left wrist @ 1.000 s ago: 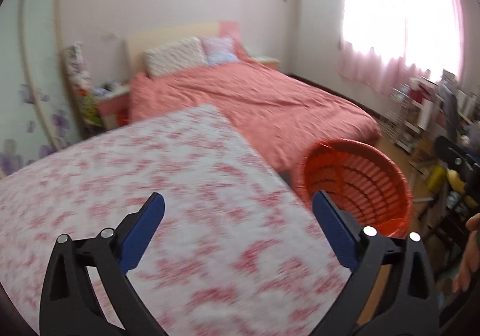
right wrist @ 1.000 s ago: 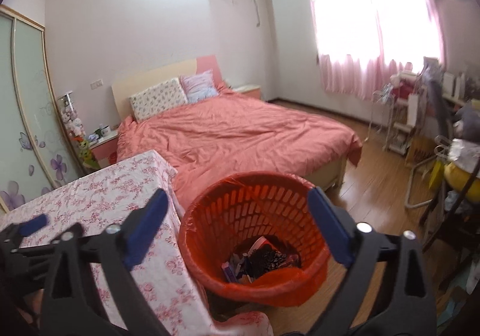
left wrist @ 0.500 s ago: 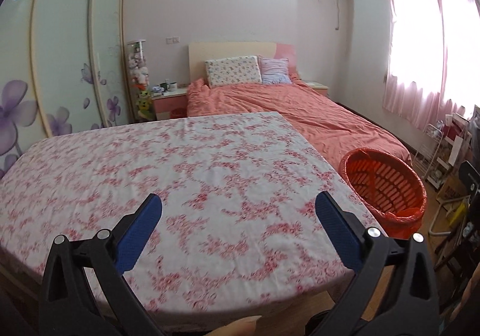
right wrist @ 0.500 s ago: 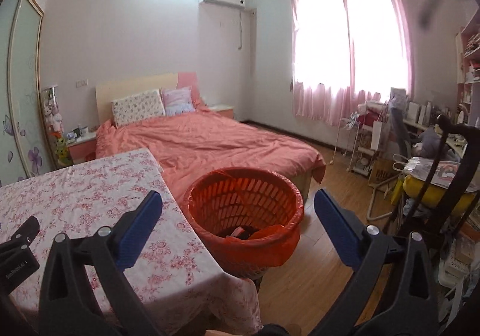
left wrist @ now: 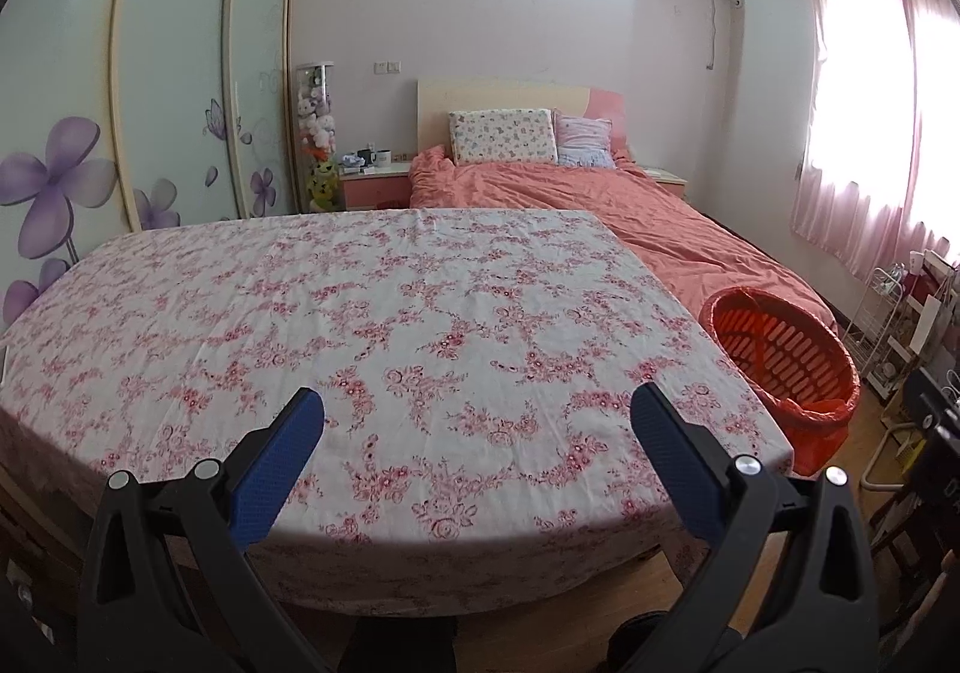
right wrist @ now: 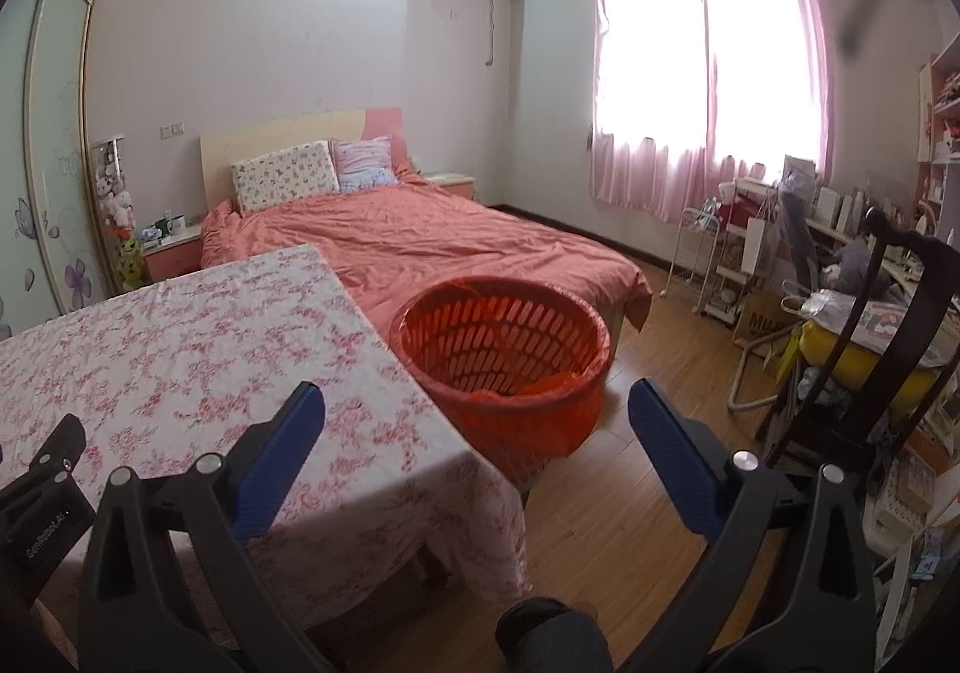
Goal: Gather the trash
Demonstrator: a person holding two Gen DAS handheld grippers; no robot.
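An orange slatted trash basket (right wrist: 503, 349) lined with an orange bag stands on the floor beside the table's right edge; the left wrist view shows the basket (left wrist: 783, 358) at the right. Its contents are hidden from here. My right gripper (right wrist: 477, 409) is open and empty, held back from the basket, over the table corner and floor. My left gripper (left wrist: 477, 415) is open and empty, level with the near edge of the table with the floral cloth (left wrist: 372, 313). No loose trash shows on the cloth. The left gripper's black body (right wrist: 42, 493) appears at the left of the right wrist view.
A bed with a salmon cover (right wrist: 420, 235) lies behind the table and basket. A sliding wardrobe (left wrist: 150, 72) lines the left wall. A dark chair (right wrist: 888, 325), a white rack (right wrist: 708, 265) and a cluttered desk crowd the right side. Wooden floor (right wrist: 630, 493) lies between the table and the chair.
Both grippers have pulled back and up from the basket and table. The basket now looks smaller and farther away, and the whole tabletop has come into the left view.
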